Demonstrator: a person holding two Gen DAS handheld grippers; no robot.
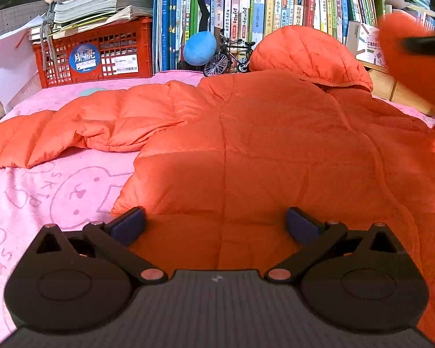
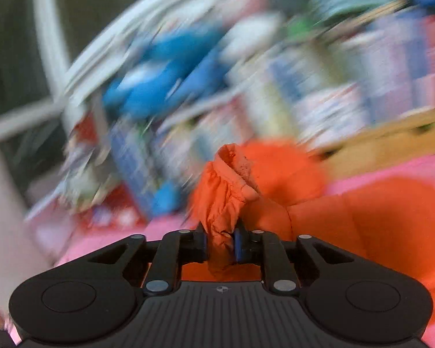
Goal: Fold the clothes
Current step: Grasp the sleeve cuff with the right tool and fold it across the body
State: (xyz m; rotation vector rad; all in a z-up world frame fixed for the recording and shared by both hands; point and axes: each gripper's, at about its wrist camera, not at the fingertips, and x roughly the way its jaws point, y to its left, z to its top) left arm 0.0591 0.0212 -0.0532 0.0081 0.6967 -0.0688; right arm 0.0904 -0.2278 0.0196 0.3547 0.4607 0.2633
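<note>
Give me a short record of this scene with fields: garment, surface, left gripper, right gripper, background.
garment: orange puffer jacket, spread flat, hood away from the camera
surface: pink blanket
left gripper: open, above the hem
right gripper: shut on a sleeve cuff, lifted
background: bookshelf, red crate

Bookshelf (image 2: 275,72) behind right tool: motion-blurred

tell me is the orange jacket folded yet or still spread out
Mostly spread: the orange jacket lies flat on the pink blanket, one sleeve stretched out. The right hand-held gripper holds the other sleeve's cuff raised.
</note>
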